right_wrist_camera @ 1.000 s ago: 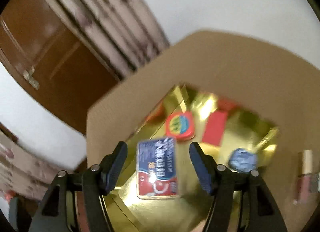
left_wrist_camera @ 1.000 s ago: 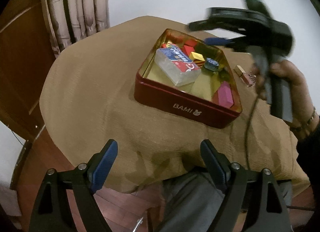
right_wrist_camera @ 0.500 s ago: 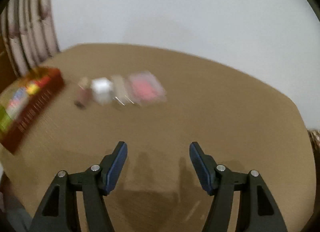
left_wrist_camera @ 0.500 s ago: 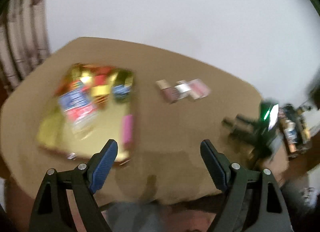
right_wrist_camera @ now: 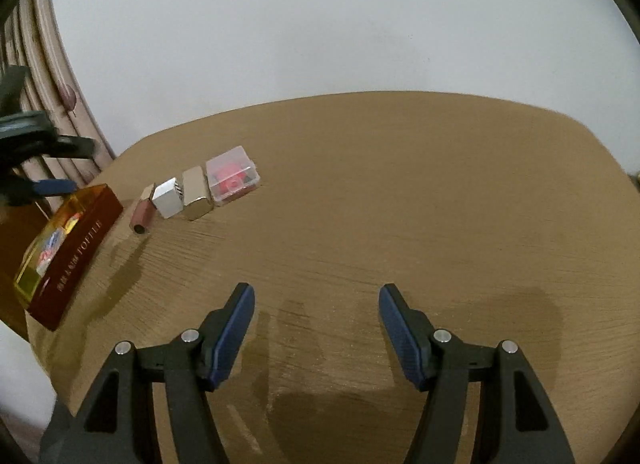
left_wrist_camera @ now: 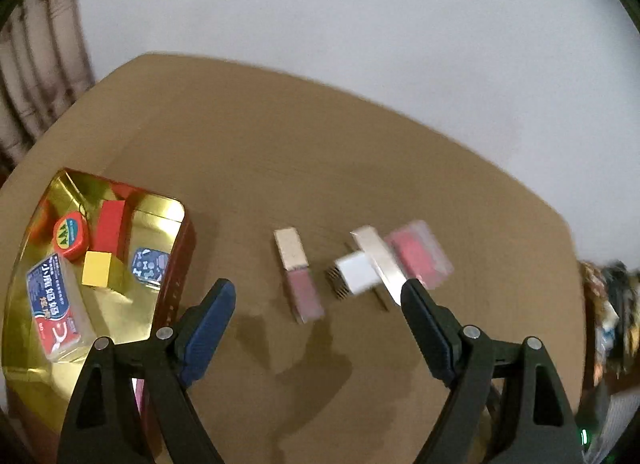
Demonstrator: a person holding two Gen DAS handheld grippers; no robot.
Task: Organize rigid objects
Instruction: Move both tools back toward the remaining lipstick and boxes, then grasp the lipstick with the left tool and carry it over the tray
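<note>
Currently both grippers stand spread and empty: the left gripper [left_wrist_camera: 316, 304] has swung from the red tin [left_wrist_camera: 182, 276] to hover over the loose row on the table [left_wrist_camera: 280, 144], the right gripper [right_wrist_camera: 316, 304] having let go of the blue-labelled box [left_wrist_camera: 56, 304], now inside the tin. Remaining outside: lip-gloss tube [left_wrist_camera: 298, 276], white charger [left_wrist_camera: 356, 274], gold bar [left_wrist_camera: 380, 260], clear pink box [left_wrist_camera: 418, 256]. Judged next: collecting one of these four.

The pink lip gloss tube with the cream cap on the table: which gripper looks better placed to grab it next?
Probably the left gripper. Its open jaws frame the pink lip gloss tube with the cream cap, just beyond its fingertips. The right gripper, also open, faces bare table, with the tube far off to its left.
</note>
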